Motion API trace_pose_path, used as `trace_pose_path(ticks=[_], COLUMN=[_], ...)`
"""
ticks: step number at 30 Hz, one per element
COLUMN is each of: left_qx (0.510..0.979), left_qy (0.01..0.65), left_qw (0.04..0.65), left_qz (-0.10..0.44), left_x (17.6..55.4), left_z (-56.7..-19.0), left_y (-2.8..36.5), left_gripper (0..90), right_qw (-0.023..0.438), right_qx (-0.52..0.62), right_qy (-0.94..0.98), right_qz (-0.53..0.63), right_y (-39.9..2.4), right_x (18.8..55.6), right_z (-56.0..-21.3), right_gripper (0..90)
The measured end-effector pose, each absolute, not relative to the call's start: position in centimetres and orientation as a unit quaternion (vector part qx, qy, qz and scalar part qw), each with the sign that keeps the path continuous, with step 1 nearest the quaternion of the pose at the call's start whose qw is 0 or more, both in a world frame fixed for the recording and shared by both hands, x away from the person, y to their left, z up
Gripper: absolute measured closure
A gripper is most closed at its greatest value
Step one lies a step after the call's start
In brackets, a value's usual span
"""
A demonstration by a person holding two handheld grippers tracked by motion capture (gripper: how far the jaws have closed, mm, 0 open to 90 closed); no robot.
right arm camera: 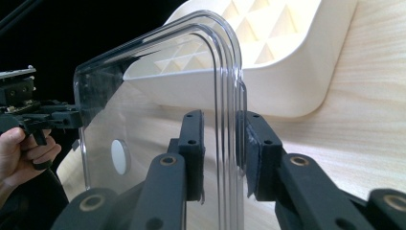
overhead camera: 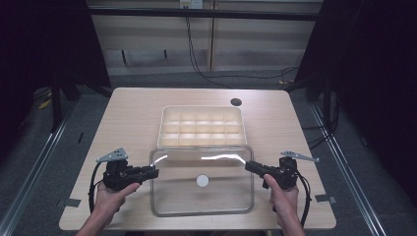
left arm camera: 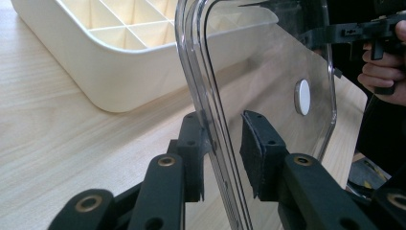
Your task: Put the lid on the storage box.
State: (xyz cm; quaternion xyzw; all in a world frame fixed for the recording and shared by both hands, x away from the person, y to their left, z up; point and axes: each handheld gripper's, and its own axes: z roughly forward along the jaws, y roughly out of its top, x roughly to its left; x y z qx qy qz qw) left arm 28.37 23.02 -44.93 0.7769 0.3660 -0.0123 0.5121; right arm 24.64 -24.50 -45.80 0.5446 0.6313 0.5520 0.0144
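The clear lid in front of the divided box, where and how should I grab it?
Grip the clear lid by its two short side rims, left gripper from the left, right gripper from the right: the thin raised lip fits between jaws and balances the wide panel.

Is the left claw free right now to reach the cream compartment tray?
Probably not: the left claw and the right claw each grip an edge of the clear plastic lid, near the cream compartment tray.
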Motion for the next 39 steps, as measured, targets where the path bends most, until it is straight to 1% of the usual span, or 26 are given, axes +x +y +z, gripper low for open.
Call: trace_pose_path(ticks=[3,14,20,25,39], left_qx=[0.777,0.776,0.773,0.769,0.768], left_qy=[0.362,0.362,0.36,0.361,0.357], left_qw=[0.516,0.517,0.523,0.527,0.532], left_qz=[-0.002,0.01,0.012,0.015,0.023], left_x=[28.1,28.3,28.4,28.7,29.6], left_z=[-44.6,-43.2,-42.5,-42.0,-40.2], left_y=[23.1,23.1,23.1,23.3,23.1], left_gripper=[71.3,75.0,75.1,75.2,75.1], right_qw=[0.017,0.031,0.042,0.04,0.053], right_qx=[0.542,0.528,0.525,0.525,0.517], right_qy=[0.631,0.629,0.63,0.629,0.625], right_qz=[0.554,0.569,0.57,0.572,0.582], right_y=[-24.5,-24.4,-24.4,-24.4,-24.4], right_x=[24.6,24.3,24.4,24.8,25.7], right_z=[-45.6,-44.0,-43.2,-42.9,-40.9], right_gripper=[72.0,71.9,72.0,71.9,71.9])
